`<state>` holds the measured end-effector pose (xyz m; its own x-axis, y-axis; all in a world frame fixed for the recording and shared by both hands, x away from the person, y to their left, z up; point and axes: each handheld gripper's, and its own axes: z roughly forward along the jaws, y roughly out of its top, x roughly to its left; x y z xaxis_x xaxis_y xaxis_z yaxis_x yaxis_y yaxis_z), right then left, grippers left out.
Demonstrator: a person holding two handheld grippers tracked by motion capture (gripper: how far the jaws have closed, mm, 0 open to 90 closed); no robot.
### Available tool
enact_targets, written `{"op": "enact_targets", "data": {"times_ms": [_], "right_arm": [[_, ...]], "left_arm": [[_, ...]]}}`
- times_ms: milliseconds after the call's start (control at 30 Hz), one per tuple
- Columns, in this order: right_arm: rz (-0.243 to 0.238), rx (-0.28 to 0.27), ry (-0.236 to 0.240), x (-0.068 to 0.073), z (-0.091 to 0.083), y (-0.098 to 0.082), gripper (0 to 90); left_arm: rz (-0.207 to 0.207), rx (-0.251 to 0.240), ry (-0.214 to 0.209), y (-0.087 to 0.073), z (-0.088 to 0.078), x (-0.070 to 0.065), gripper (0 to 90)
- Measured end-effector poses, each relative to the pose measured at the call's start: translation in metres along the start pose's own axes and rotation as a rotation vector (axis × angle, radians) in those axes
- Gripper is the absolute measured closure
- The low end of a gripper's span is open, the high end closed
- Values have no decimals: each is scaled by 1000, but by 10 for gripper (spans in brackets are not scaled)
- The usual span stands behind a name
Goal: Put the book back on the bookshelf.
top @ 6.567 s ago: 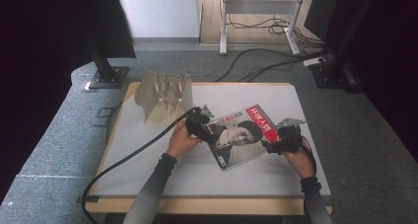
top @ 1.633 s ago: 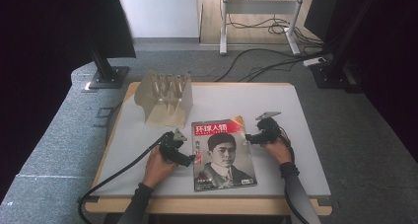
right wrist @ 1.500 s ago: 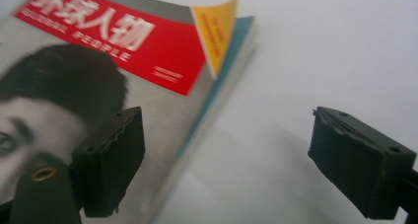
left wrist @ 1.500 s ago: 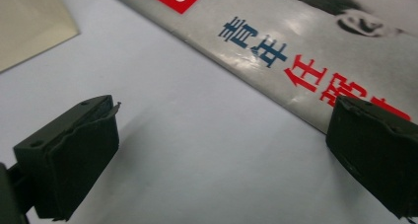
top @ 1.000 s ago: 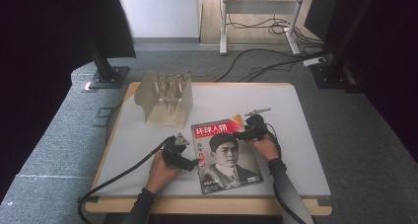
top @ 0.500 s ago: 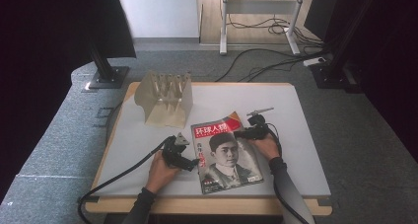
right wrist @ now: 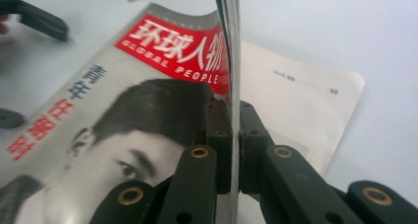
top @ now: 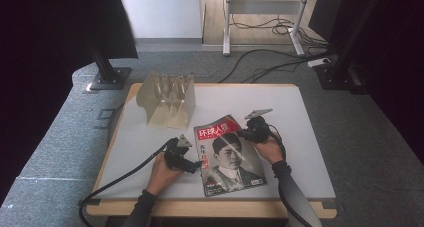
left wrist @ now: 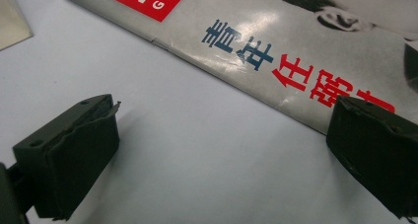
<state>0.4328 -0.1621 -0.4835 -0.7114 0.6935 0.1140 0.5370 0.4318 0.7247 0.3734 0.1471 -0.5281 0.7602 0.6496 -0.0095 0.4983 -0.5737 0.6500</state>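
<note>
the magazine has a grey cover with a black-and-white portrait, a red banner carrying white lettering, and blue and red characters down its side. both the left gripper and right gripper are black. the bench is white, edged in pale wood. the rack is cream.

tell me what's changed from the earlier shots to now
The magazine was turned from a slant near the table's middle to lie nearer the front edge. The right gripper moved in to its right edge; its jaws have just been closing and now pinch the cover and some pages, lifted on edge. The left gripper came back to the spine side, jaws open. The wooden rack stayed put.
</note>
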Motion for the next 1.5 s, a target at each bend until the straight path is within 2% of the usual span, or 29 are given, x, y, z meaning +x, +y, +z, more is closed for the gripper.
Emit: {"op": "enact_targets", "data": {"times_ms": [200, 267, 333, 400, 533, 600, 700, 767, 933, 1033, 1133, 1167, 1233, 1267, 1500], "right_arm": [[-62, -35, 6, 17, -18, 10, 858], [-83, -48, 9, 23, -24, 13, 859], [-111, -64, 10, 32, -32, 18, 859], [-120, -71, 11, 34, -35, 20, 859], [-139, -96, 12, 40, -46, 25, 859], [-149, -105, 14, 42, -52, 27, 860], [-158, -122, 18, 44, -61, 28, 859], [-164, -131, 20, 45, -66, 29, 859], [-173, -159, 40, 47, -74, 30, 859], [-179, -163, 50, 48, -74, 30, 859], [-179, -171, 57, 47, -76, 31, 859], [-179, -171, 57, 47, -76, 31, 859], [-173, -185, 66, 46, -79, 33, 859], [-173, -185, 66, 46, -79, 33, 859], [-182, -204, 69, 47, -87, 39, 859]], "left_arm": [[4, 16, -28, 2, -1, 3, 0], [-10, 18, -54, 4, -3, 6, 0], [0, 28, -90, 9, -4, 7, 0], [4, 28, -93, 12, -4, 7, 0], [14, 25, -127, 22, -4, 7, 18], [7, 15, -138, 27, -3, 7, 31], [-1, 0, -192, 32, -2, 9, 68], [2, 5, -210, 36, 0, 10, 82], [-3, 19, -309, 43, 7, 15, 106], [-8, 14, -346, 47, 5, 16, 187], [8, 36, -336, 51, 1, 18, 270], [7, 38, -338, 52, -1, 19, 270], [-2, 36, -343, 55, -6, 21, 341], [-7, 35, -342, 56, -8, 22, 341], [-67, 10, -363, 67, -18, 27, 512]]}}
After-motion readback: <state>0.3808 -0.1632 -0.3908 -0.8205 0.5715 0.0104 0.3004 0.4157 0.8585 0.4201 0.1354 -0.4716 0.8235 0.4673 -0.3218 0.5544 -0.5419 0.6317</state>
